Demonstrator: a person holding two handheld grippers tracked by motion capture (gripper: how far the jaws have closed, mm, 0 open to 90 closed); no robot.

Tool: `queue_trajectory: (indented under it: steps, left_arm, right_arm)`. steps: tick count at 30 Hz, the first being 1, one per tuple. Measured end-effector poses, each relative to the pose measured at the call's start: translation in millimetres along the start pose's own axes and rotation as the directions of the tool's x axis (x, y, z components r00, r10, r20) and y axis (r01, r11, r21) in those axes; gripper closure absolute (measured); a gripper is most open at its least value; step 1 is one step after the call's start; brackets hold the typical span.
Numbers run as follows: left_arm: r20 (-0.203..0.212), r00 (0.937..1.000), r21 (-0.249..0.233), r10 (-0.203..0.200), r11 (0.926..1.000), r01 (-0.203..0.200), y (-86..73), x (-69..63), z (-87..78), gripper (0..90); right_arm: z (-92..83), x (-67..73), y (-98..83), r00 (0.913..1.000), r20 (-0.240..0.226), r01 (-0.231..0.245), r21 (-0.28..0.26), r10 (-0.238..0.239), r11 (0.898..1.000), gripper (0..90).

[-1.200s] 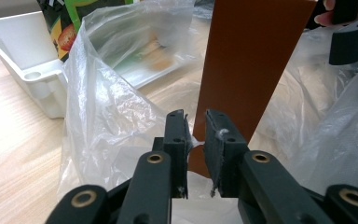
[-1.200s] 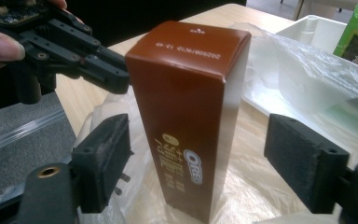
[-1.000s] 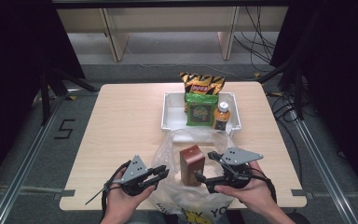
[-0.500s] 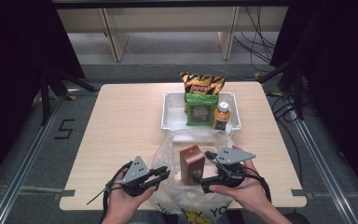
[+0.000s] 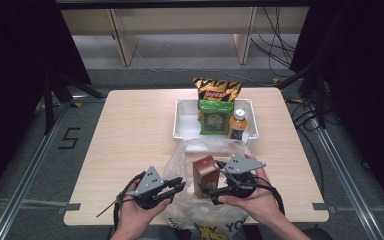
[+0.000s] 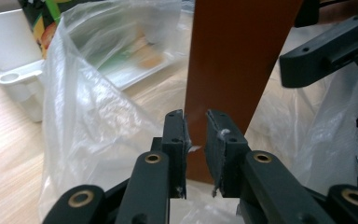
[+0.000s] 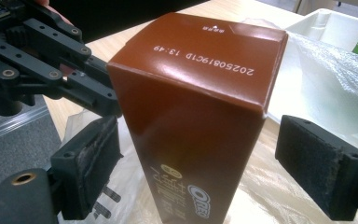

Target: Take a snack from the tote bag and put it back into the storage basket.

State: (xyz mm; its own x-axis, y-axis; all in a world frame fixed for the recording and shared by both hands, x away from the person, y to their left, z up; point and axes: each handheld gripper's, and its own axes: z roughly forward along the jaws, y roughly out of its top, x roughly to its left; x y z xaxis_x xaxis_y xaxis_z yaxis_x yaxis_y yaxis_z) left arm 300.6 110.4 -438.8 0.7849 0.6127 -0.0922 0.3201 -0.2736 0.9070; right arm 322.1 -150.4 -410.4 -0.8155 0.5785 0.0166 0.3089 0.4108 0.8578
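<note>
Little is changing over this last second, and what is changing is on the right. The right tongs point(image 5: 213, 189) are drifting a touch toward the left side of the worktop point(image 5: 130, 130), closing in beside the brown carton point(image 5: 205, 172). The carton itself is staying where it was, upright near the near edge of the worktop, standing on the clear plastic bag point(image 5: 190, 152). The left tongs point(image 5: 177, 184) are keeping their place at the bag's left rim.

In the right gripper view the right tongs are standing wide open with the carton between them. One pad point(image 7: 88, 161) is sitting right at the carton's edge, while the other pad point(image 7: 321, 172) is staying clear of it with the bag showing in the gap. So nothing is being squeezed yet.

The left tongs are showing only a narrow slit between their jaws in the left gripper view. Bag film is lying against them, but I cannot tell whether a fold is caught.

My reading is that the work is sitting at the point of taking hold or letting go of the carton. The white tray point(image 5: 180, 120), near the far edge, is still carrying other snacks for later.
</note>
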Motion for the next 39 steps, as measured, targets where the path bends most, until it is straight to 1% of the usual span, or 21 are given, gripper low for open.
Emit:
queue_trajectory:
  steps: [1, 2, 3, 4, 6, 7, 8, 9, 10, 13, 15, 17, 18, 19, 21, 22, 23, 30, 31, 32, 39]
  left_arm:
    - [0.014, 0.9999, -0.004, 0.010, 0.9999, -0.010, 0.2, 0.6, 1.0, 76.9]
    - [0.012, 0.9999, -0.007, 0.010, 0.9999, -0.009, 0.1, 0.1, 1.3, 76.9]
    - [0.010, 0.9999, -0.007, 0.003, 1.0000, -0.003, -0.1, -0.6, 1.3, 76.9]
    - [0.008, 0.9998, -0.008, -0.020, 0.9998, 0.020, -0.7, -1.9, 1.6, 76.9]
    - [0.001, 1.0000, -0.001, 0.003, 1.0000, -0.003, -0.2, -1.5, 1.2, 76.9]
    - [0.000, 1.0000, 0.000, 0.003, 1.0000, -0.003, -0.2, -1.7, 1.4, 76.9]
    - [0.001, 1.0000, 0.001, 0.003, 1.0000, -0.003, -0.3, -1.9, 1.5, 76.9]
    - [0.000, 1.0000, 0.001, 0.005, 1.0000, -0.005, -0.3, -1.7, 1.4, 76.9]
    - [0.000, 1.0000, 0.001, 0.005, 1.0000, -0.005, -0.4, -1.4, 1.1, 76.8]
    - [-0.006, 1.0000, 0.001, 0.005, 1.0000, -0.005, -0.9, 0.8, -0.7, 76.8]
    - [-0.008, 0.9999, 0.003, 0.013, 0.9999, -0.013, -1.5, 2.9, -2.2, 76.8]
    - [-0.015, 0.9999, 0.003, 0.003, 1.0000, -0.003, -2.8, 3.7, -3.5, 76.7]
    - [-0.012, 0.9999, -0.001, -0.009, 1.0000, 0.009, -3.6, 4.1, -3.8, 76.7]
    - [-0.008, 1.0000, 0.000, 0.005, 1.0000, -0.005, -3.6, 5.6, -4.3, 76.7]
    - [-0.025, 0.9997, 0.001, -0.008, 1.0000, 0.008, -4.0, 4.7, -5.5, 76.7]
    - [-0.022, 0.9998, 0.000, -0.004, 1.0000, 0.004, -4.0, 5.1, -5.7, 76.7]
    - [-0.018, 0.9998, 0.000, 0.004, 1.0000, -0.004, -3.8, 5.7, -5.9, 76.7]
    - [-0.012, 0.9999, -0.001, -0.005, 1.0000, 0.005, -5.7, 7.0, -5.4, 76.6]
    - [-0.016, 0.9998, 0.000, -0.013, 0.9999, 0.013, -6.1, 6.7, -5.3, 76.6]
    - [-0.023, 0.9997, 0.005, -0.009, 0.9999, 0.009, -6.2, 6.7, -5.8, 76.6]
    - [-0.026, 0.9996, 0.009, -0.011, 0.9999, 0.011, -7.5, 7.2, -6.1, 76.5]
  right_arm:
    - [0.0, 2.1, -0.4, 0.9997, 0.004, -0.023, 0.014, 0.023, 1.000, 14.0]
    - [1.9, 3.5, -0.5, 0.9991, 0.022, -0.037, -0.009, 0.038, 0.999, 13.5]
    - [1.6, 1.9, 0.0, 0.9999, 0.012, -0.001, 0.005, 0.001, 1.000, 13.2]
    - [2.0, 5.2, 0.2, 0.9991, 0.007, -0.042, 0.019, 0.042, 0.999, 13.5]
    - [3.2, 6.2, 0.1, 0.9994, 0.001, -0.036, 0.021, 0.036, 0.999, 14.1]
    - [4.0, 4.9, 0.5, 0.9999, 0.012, -0.006, 0.011, 0.006, 1.000, 14.6]
    - [4.5, 7.5, 0.3, 0.9992, 0.004, -0.040, 0.020, 0.040, 0.999, 14.6]
    - [5.7, 6.5, -0.2, 0.9990, 0.027, -0.034, 0.002, 0.034, 0.999, 14.7]
    - [5.2, 5.6, -0.6, 0.9995, 0.027, -0.018, 0.021, 0.017, 1.000, 14.9]
    - [6.0, 9.1, 0.2, 0.9977, 0.032, -0.061, 0.031, 0.060, 0.998, 15.2]
    - [8.1, 7.7, -0.6, 0.9987, 0.047, -0.020, 0.030, 0.018, 0.999, 15.1]
    - [9.9, 9.6, 0.4, 0.9979, 0.045, -0.048, 0.031, 0.047, 0.998, 15.0]
    - [10.8, 8.0, 0.3, 0.9976, 0.068, -0.014, 0.016, 0.013, 1.000, 15.0]
    - [11.7, 9.4, 0.0, 0.9965, 0.078, -0.031, 0.014, 0.030, 0.999, 15.0]
    - [12.2, 10.8, 0.8, 0.9963, 0.071, -0.049, 0.020, 0.048, 0.999, 15.0]
    - [11.7, 9.5, 0.8, 0.9976, 0.066, -0.021, 0.032, 0.019, 0.999, 15.0]
    - [12.0, 12.8, 1.4, 0.9962, 0.071, -0.053, 0.027, 0.051, 0.998, 15.0]
    - [16.9, 15.4, -0.1, 0.9968, 0.065, -0.048, 0.042, 0.046, 0.998, 14.9]
    - [18.6, 14.0, -0.8, 0.9967, 0.079, -0.023, 0.028, 0.021, 0.999, 14.9]
    - [18.5, 14.7, -0.6, 0.9963, 0.077, -0.041, 0.038, 0.038, 0.998, 15.0]
    - [19.6, 15.0, -0.3, 0.9946, 0.095, -0.046, 0.032, 0.043, 0.998, 15.8]
